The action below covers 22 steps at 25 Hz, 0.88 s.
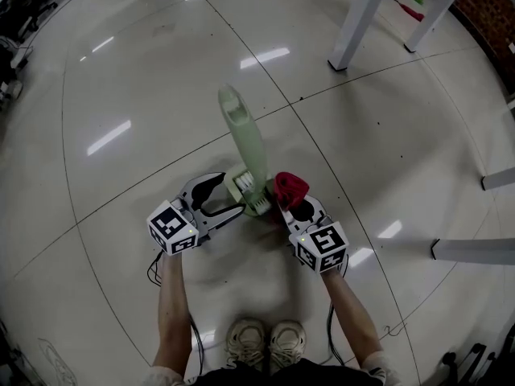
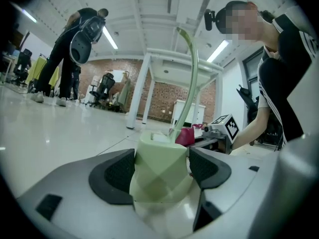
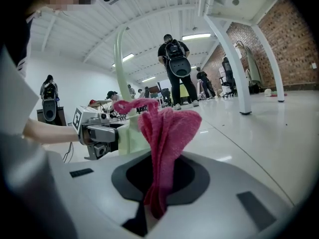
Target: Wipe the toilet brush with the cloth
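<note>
- The left gripper (image 2: 162, 169) is standing with its jaws wide apart. The faceted pale green base of the toilet brush (image 2: 160, 176) is sitting between the pads, with a gap showing at the right pad.
- The right gripper (image 3: 160, 176) is pinching the red cloth (image 3: 168, 131) between narrow jaws. The cloth is rising out of them as a bunched fold.
- Only the left gripper view is showing that pad gap. It is also showing the brush handle curving up from the base, with the cloth and the right gripper just beyond, to the right.
- Only the right gripper view is showing the pinch on the cloth. The brush handle (image 3: 118, 59) is rising just left of the cloth there.
- Only the head view is showing the layout. The toilet brush (image 1: 245, 135) is standing on the floor (image 1: 121, 79) between the left gripper (image 1: 228, 195) and the right gripper (image 1: 291, 207), its handle leaning far. The cloth (image 1: 290, 186) is sitting just right of its base, and the shoes (image 1: 265, 340) are near.
- White table legs (image 1: 358, 22) are standing far right, well apart.
</note>
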Each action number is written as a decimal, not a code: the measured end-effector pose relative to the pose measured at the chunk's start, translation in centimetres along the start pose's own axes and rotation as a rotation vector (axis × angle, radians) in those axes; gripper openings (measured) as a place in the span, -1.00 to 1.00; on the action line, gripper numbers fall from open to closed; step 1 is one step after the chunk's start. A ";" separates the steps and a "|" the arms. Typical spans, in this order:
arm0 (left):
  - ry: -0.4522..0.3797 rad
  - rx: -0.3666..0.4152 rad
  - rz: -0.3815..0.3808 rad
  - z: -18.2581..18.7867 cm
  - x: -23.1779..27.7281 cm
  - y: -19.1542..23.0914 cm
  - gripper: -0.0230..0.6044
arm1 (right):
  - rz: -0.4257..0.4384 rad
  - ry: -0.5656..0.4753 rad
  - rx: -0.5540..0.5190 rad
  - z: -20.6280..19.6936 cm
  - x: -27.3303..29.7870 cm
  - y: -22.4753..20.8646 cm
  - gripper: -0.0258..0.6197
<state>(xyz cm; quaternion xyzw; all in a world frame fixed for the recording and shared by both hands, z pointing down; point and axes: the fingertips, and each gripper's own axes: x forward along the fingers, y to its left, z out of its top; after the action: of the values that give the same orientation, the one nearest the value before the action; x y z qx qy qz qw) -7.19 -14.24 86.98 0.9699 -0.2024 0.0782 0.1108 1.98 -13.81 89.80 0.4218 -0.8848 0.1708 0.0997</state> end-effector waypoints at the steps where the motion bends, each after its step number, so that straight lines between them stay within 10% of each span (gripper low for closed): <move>1: -0.002 -0.006 0.004 -0.1 -0.3 -0.2 0.10 | 0.004 0.000 -0.007 0.1 0.3 -0.1 -0.83; 9: -0.021 -0.055 0.015 -0.8 -2.5 -3.0 0.10 | 0.041 -0.020 -0.001 1.1 2.1 -1.2 -0.83; 13: -0.034 -0.083 -0.005 -1.2 -2.8 -5.1 0.10 | -0.175 -0.079 -0.019 2.4 0.9 -5.2 -0.83; 22: -0.036 -0.107 -0.033 -1.4 -2.9 -6.7 0.10 | -0.212 -0.194 0.289 1.7 -2.1 -4.9 -0.83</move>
<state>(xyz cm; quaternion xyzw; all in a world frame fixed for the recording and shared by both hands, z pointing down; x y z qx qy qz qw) -7.20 -6.83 86.56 0.9670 -0.1921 0.0481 0.1602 7.09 -15.84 88.60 0.5371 -0.8072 0.2432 -0.0301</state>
